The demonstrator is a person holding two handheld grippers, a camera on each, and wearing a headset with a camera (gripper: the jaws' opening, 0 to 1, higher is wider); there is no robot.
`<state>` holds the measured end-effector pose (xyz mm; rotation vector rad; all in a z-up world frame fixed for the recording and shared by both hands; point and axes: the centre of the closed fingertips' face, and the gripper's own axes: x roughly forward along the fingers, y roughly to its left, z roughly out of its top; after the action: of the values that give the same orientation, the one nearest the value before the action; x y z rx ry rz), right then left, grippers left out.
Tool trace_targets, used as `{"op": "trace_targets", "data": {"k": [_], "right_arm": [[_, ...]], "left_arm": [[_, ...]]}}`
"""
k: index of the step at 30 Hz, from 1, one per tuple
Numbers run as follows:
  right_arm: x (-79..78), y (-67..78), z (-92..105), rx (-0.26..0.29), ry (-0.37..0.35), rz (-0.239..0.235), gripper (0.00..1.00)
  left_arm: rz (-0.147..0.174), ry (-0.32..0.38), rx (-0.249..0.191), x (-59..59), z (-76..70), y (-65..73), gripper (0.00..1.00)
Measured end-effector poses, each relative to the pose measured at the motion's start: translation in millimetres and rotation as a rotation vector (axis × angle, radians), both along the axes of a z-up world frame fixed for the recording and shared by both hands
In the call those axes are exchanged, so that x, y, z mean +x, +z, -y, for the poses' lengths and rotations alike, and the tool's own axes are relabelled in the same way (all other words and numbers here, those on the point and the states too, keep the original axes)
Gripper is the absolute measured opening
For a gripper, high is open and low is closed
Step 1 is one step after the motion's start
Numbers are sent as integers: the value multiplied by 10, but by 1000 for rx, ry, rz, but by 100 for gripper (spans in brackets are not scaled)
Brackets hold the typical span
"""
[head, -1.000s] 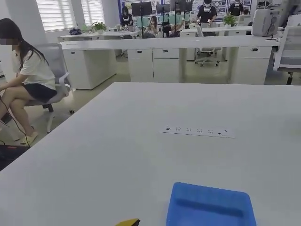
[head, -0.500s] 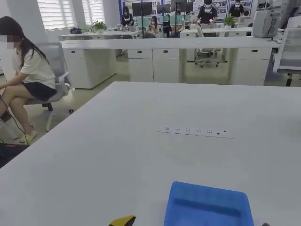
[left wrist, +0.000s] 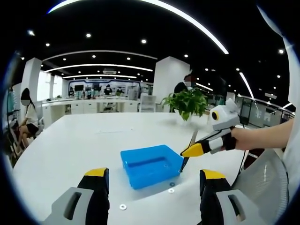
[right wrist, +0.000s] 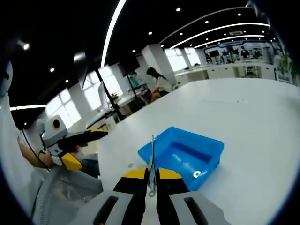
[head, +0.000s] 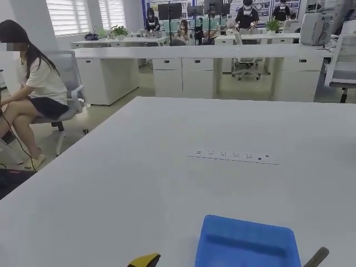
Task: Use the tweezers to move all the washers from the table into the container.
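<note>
Tweezers of slim steel point(right wrist: 152, 152) sit clamped in my right gripper point(right wrist: 152, 174), fingers closed on them. My left gripper point(left wrist: 154, 174) gapes empty. Small metal washers point(left wrist: 123, 206) lie on the white worktop point(left wrist: 70, 150) near the blue plastic container point(left wrist: 140, 178). I should lower the tips slowly and straddle one rim. Probably the tweezer end has newly risen at the container's right.

Only real change: the tip of the thin grey metal tweezers point(head: 316, 258) has poked up into the bottom right corner of the head view, just right of the blue plastic tray point(head: 245, 223). Half a second ago it was barely a speck there. The yellow-tipped left gripper point(head: 144, 260) also shows a bit more than a second ago.
</note>
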<state>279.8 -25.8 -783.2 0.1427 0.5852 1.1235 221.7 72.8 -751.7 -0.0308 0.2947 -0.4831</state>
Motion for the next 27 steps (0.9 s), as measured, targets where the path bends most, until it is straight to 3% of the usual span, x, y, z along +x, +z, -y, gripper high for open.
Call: {"op": "trace_targets", "data": {"k": [9,19,27], "right_arm": [[211,77,33,9,-28,-6,3],[426,-10,42,2,-75,-93,3],[630,-147,-30,-46,-75,-106,3]], "left_arm": [[-5,-6,4,-6,16,-10,80],[-4,-4,6,-6,11,-10,80],[-12,-14,12,-11,24,-28,79]]}}
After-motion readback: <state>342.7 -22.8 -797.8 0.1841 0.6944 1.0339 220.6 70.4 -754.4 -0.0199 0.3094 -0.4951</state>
